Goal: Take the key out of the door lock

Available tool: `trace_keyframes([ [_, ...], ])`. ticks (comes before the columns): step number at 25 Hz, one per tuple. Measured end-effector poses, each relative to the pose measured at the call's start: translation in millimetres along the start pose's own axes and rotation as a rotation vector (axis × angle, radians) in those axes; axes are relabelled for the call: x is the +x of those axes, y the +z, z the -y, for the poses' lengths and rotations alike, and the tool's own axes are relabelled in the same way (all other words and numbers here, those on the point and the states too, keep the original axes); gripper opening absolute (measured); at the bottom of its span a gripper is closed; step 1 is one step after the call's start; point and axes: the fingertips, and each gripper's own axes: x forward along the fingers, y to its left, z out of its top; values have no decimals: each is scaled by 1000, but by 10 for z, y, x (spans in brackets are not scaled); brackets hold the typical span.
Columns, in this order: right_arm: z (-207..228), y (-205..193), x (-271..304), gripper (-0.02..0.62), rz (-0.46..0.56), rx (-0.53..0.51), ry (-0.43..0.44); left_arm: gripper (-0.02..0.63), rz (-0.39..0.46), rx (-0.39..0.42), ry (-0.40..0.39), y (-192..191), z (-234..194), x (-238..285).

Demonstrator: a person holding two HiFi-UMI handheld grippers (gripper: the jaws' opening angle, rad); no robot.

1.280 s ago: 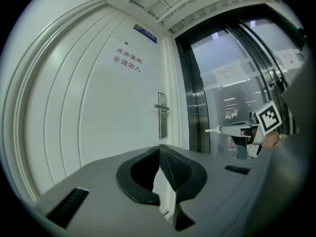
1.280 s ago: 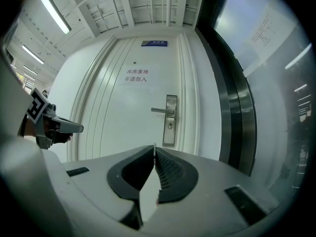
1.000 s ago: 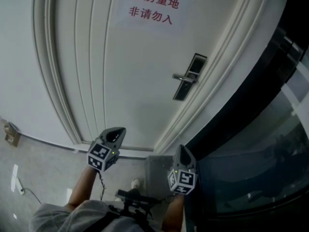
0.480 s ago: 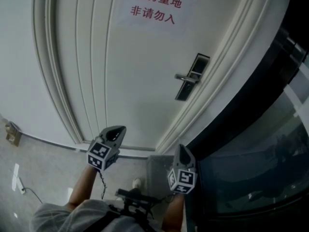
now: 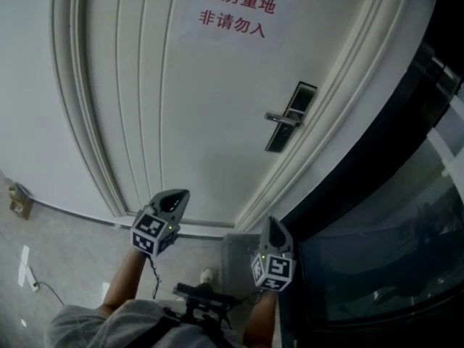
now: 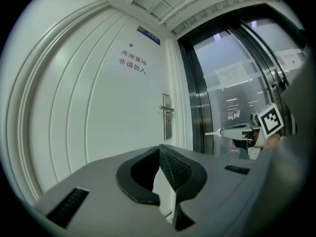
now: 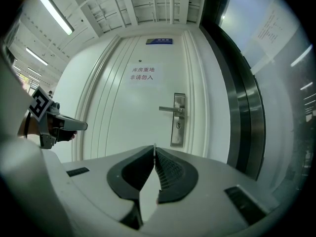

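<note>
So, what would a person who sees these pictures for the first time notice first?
First the paper sign with red characters, high on the white door. Next the dark lock plate with its silver lever handle, at the door's right edge near a dark glass wall. Low in front, the left gripper and right gripper are clear of the door, jaws together, nothing between them.

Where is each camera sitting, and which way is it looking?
Head view: on the person's head, looking down at the white door, left claw, right claw, forearms.
Left gripper view: on the left claw, along its shut jaws toward the door; right claw at right.
Right gripper view: on the right claw, facing the door handle; left claw at left.
All three share the door handle.
</note>
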Motion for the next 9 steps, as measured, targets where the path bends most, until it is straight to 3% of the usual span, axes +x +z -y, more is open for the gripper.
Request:
trace_keyframes([
  [9,-69,22,30,20,-10,-3,4,-8,-4,-1,-2,-7,-55,-3],
])
